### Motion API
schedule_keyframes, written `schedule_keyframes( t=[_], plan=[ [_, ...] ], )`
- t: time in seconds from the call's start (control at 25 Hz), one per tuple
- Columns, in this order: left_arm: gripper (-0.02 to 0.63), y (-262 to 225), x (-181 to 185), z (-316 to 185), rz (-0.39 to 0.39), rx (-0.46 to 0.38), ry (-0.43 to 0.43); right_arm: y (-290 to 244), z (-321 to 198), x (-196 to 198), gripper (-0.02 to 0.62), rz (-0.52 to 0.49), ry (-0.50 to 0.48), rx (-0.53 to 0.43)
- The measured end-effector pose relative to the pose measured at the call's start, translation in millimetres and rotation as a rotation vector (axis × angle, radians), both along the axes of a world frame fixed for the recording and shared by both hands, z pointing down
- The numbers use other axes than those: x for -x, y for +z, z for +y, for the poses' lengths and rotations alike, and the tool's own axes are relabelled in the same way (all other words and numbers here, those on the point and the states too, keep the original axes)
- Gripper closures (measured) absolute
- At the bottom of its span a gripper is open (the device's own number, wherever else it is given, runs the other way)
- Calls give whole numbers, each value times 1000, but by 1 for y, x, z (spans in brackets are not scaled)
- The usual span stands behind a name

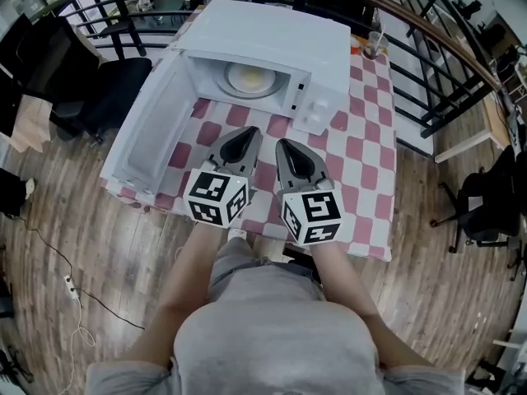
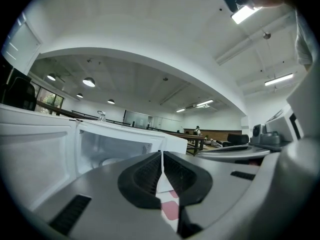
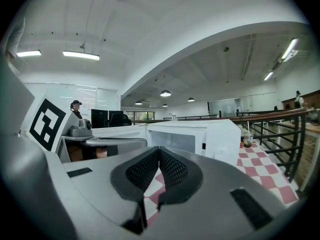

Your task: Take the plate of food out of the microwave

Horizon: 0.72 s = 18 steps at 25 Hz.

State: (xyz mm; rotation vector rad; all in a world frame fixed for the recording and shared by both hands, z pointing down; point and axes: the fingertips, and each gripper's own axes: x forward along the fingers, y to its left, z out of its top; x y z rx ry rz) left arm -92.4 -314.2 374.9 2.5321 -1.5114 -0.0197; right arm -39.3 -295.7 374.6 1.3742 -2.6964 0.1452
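A white microwave (image 1: 272, 48) stands on the red-and-white checked table (image 1: 362, 146), its door (image 1: 148, 122) swung wide open to the left. Inside on the turntable lies a plate of pale food (image 1: 251, 79), dimly seen in the cavity (image 2: 108, 162) in the left gripper view. My left gripper (image 1: 244, 133) and right gripper (image 1: 286, 145) hover side by side just in front of the opening, both shut and empty. The pads meet in the left gripper (image 2: 161, 156) and the right gripper (image 3: 159, 149). The microwave (image 3: 200, 134) is ahead of the right one.
A glass with a straw (image 1: 372, 46) stands at the table's back right, also the glass (image 3: 247, 143) in the right gripper view. A black chair (image 1: 103, 89) sits left of the table. A curved railing (image 1: 445, 48) runs behind. A power strip (image 1: 71, 287) lies on the wooden floor.
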Motion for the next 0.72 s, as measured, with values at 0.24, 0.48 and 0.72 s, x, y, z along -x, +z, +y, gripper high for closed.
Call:
schedule_keyframes(
  t=[0.24,0.48,0.72],
  plan=[
    [593,9,8,-31,18,36,58,6,-28,10,569,2,51,22],
    [464,22,18,-55,65,86,97,14,-50,18,569,0,106,47],
    [359,30,28,-71,139,129,143,24,-68,27,569,-12,157,77]
  ],
)
